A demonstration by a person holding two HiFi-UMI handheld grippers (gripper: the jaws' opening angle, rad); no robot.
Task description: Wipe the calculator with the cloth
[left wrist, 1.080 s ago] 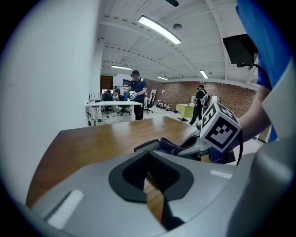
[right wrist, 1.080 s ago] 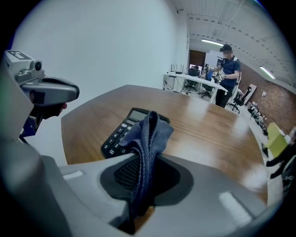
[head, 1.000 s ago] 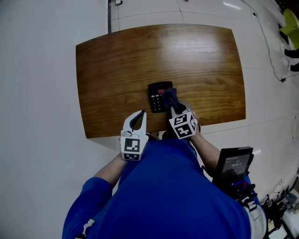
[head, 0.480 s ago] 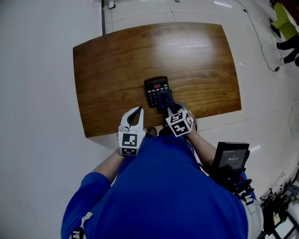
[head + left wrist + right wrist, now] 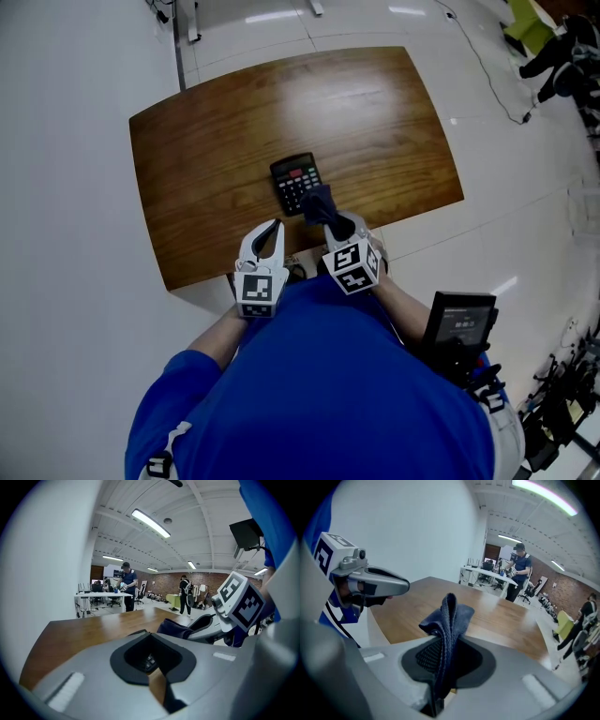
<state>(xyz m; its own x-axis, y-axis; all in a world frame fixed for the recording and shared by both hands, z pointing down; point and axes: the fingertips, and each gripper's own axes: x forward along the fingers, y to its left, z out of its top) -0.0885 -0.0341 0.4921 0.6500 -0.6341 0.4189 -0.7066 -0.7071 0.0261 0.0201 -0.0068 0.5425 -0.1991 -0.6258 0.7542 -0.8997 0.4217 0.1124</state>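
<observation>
A black calculator (image 5: pixel 294 181) with a red strip lies on the brown wooden table (image 5: pixel 206 159), near its front edge. My right gripper (image 5: pixel 330 219) is shut on a dark blue cloth (image 5: pixel 321 202), which hangs just off the calculator's near right corner. In the right gripper view the cloth (image 5: pixel 448 618) stands up, pinched between the jaws (image 5: pixel 443 644). My left gripper (image 5: pixel 276 227) is shut and holds nothing, over the table's front edge left of the calculator. In the left gripper view (image 5: pixel 149 637), calculator keys (image 5: pixel 149 662) show through the jaw opening, and the cloth (image 5: pixel 175 628) is to the right.
The table's front edge (image 5: pixel 281 258) runs just under both grippers. A black screen device (image 5: pixel 458 324) hangs at the person's right side. White floor surrounds the table. Far off, people (image 5: pixel 127 584) stand by desks (image 5: pixel 101 597).
My right gripper has drawn the cloth back from over the calculator's right side toward its near right corner. The left gripper has kept its place. The head view has shifted.
</observation>
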